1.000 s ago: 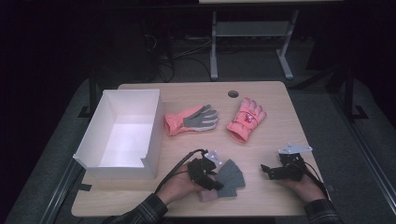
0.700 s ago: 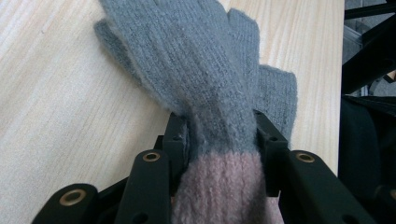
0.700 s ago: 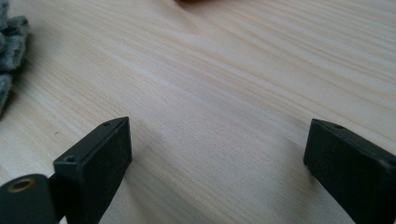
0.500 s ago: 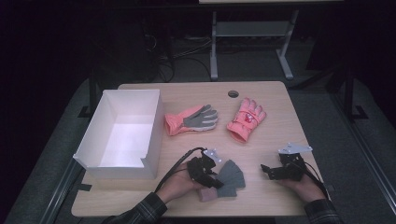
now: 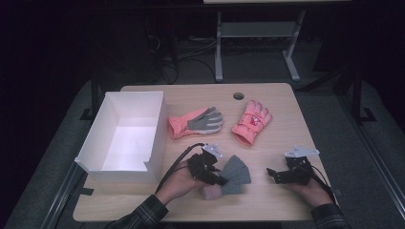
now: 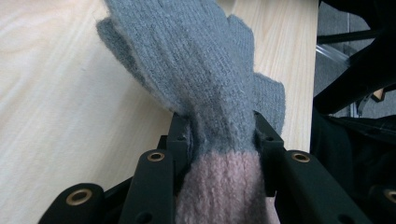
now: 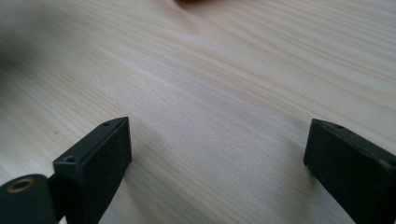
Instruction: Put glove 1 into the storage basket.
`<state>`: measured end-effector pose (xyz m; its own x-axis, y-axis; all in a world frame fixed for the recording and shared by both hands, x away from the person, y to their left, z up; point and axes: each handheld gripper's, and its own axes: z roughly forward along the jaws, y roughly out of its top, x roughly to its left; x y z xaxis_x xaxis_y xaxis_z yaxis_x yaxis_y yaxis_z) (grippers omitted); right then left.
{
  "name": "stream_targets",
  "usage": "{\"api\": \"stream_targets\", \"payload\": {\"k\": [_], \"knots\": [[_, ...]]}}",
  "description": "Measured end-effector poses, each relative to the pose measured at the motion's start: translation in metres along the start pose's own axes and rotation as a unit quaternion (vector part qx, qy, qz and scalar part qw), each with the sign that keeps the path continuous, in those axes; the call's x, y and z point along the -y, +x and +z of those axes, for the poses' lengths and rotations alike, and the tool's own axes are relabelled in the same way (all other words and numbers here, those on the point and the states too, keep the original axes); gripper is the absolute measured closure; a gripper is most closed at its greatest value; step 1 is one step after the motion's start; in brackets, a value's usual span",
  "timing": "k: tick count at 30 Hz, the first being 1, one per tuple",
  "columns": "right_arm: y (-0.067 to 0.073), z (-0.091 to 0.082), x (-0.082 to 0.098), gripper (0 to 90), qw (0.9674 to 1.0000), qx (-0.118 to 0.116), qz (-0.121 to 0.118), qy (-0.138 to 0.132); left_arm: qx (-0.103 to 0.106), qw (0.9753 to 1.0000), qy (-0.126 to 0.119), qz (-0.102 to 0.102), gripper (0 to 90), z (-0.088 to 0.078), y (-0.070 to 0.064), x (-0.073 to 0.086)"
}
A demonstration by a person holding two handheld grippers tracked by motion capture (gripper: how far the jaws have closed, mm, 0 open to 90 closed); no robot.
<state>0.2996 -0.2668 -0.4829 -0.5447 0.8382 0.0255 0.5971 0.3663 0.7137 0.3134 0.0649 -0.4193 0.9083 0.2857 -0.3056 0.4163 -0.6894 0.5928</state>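
A grey knit glove [image 5: 236, 172] with a pink cuff lies near the table's front edge. My left gripper [image 5: 220, 182] is shut on it just above the cuff. In the left gripper view the jaws have just been closing on the glove [image 6: 205, 79], and both pads of the left gripper [image 6: 222, 135] press into the knit. The glove's fingers fan out ahead over the wood. To the right, my right gripper [image 5: 272, 174] rests low on the table, open. The right gripper view has bare wood between the spread jaws of the right gripper [image 7: 217, 135].
A white open box [image 5: 156, 131] stands at the left of the table. A pink glove with a grey palm [image 5: 196, 123] and a second pink glove [image 5: 251, 121] lie at mid-table. A round cable hole [image 5: 238, 96] sits near the far edge.
My left gripper has risen a little with the grey glove in it, and the pink cuff now shows below it. The right hand has kept still.
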Motion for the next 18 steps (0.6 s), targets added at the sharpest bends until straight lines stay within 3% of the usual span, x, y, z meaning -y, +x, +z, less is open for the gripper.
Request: {"api": "stream_targets", "payload": {"k": [5,11,18], "knots": [[0.0,0.0,0.0,6.8,1.0,0.0,0.003,0.002,-0.012,0.9999,-0.006,-0.004,66.6,-0.01,0.004,-0.003],[0.0,0.0,0.0,6.8,1.0,0.0,0.003,0.001,-0.037,0.9989,-0.026,-0.011,66.6,-0.034,0.006,-0.012],[0.0,0.0,0.0,6.2,1.0,0.001,0.002,0.0,-0.077,0.9952,-0.059,-0.014,66.4,-0.074,0.006,-0.026]]}}
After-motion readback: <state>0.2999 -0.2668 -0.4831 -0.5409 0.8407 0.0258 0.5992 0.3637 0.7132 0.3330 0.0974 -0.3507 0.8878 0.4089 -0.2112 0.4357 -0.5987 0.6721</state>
